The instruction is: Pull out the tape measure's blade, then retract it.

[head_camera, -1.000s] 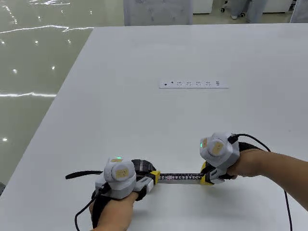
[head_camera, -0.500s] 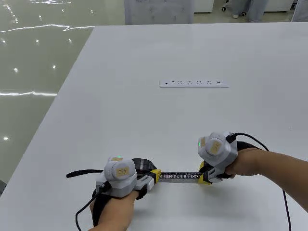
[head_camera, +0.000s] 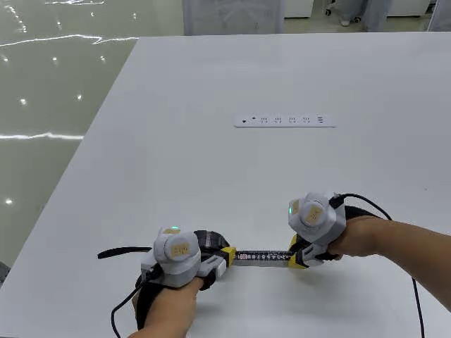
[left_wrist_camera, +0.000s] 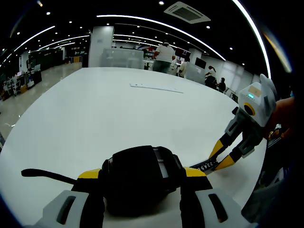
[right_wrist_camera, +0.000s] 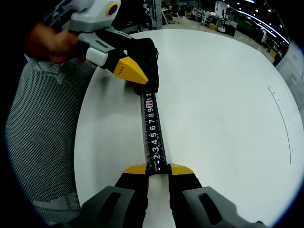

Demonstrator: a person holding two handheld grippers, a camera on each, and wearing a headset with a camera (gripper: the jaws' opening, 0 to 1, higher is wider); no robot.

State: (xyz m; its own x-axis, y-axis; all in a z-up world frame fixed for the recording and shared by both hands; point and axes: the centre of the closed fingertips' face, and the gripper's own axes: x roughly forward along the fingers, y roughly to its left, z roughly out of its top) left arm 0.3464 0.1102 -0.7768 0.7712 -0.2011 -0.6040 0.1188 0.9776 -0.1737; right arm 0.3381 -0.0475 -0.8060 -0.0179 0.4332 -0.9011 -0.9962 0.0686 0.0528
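Tape measure [head_camera: 209, 241] is lying on the white table [head_camera: 211, 155], our left gripper [left_wrist_camera: 141, 174] squeezing its black case, while our right gripper [right_wrist_camera: 159, 169] is pinching the tip of the blade [right_wrist_camera: 152, 128], stretched a short way between them. We are working well apart from the table's left edge, with open tabletop reaching ahead to the power strip [head_camera: 284, 121].

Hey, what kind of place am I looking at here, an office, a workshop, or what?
Probably a large open-plan lab or office hall: a big white table with a power strip on it, a glossy floor, and long ceiling light strips over people standing farther back.
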